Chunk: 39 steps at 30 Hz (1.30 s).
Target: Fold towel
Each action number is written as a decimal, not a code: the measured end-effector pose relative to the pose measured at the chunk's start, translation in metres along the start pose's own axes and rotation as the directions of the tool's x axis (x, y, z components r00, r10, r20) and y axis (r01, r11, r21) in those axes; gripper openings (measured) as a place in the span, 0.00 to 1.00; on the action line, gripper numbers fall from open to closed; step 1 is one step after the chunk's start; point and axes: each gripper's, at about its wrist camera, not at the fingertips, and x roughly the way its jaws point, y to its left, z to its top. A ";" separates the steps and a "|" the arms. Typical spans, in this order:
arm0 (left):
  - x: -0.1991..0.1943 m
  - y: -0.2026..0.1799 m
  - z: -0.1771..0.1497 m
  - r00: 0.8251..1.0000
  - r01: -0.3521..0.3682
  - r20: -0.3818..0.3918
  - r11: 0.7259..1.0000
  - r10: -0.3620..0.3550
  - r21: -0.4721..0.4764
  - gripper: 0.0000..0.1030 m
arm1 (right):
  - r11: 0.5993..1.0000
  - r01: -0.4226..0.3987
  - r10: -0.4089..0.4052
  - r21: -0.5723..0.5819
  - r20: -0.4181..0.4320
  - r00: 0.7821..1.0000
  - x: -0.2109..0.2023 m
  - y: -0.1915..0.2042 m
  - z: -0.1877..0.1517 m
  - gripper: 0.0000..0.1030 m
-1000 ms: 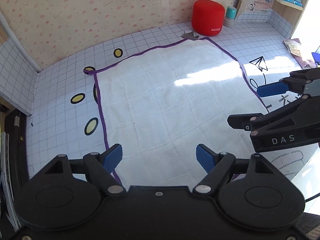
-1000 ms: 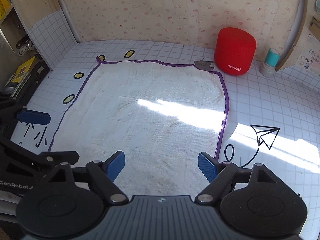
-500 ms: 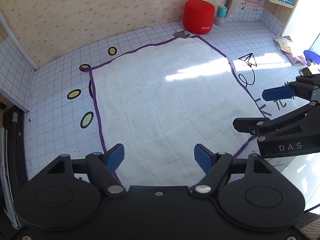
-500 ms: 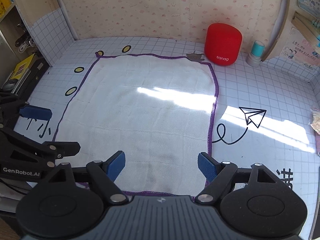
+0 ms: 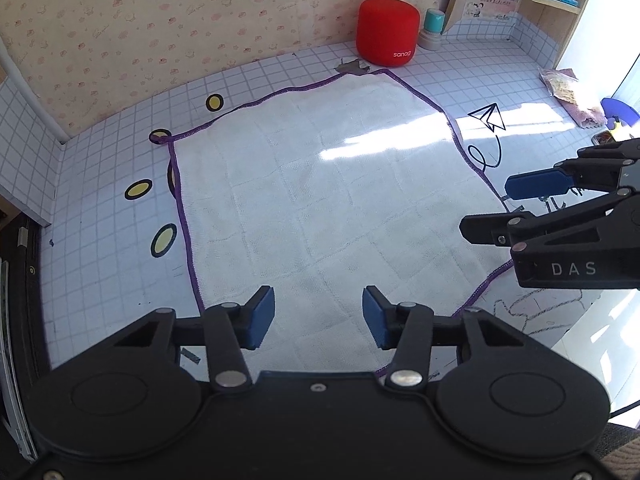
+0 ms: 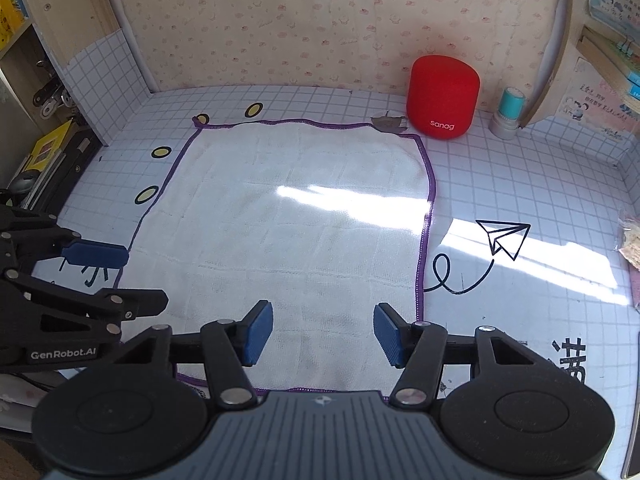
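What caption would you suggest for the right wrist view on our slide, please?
Open right gripper above the near edge of a flat white towel, red speaker behind.

Left wrist view: taken from above near edge of bench (image 5: 100, 168), aimed forward and down along left claw (image 5: 318, 322), near left part of towel (image 5: 320, 208) beneath. Right claw (image 5: 532, 204) seen entering at right side.

Right wrist view: taken from above same near edge, further right, aimed forward and down along right claw (image 6: 323, 332). Left claw (image 6: 112, 276) seen at left side.

Shared by both views: whole towel (image 6: 296, 232), red speaker (image 5: 387, 32) (image 6: 442, 96) at back wall, paper-plane drawing (image 5: 489, 117) (image 6: 505, 238), yellow ovals (image 5: 138, 189) (image 6: 146, 195).
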 end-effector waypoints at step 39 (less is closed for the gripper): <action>0.075 0.091 0.095 0.990 -0.096 0.090 0.985 0.110 -0.146 0.73 | 0.997 -0.052 0.055 -0.049 0.048 0.997 0.083 -0.057 0.112 0.49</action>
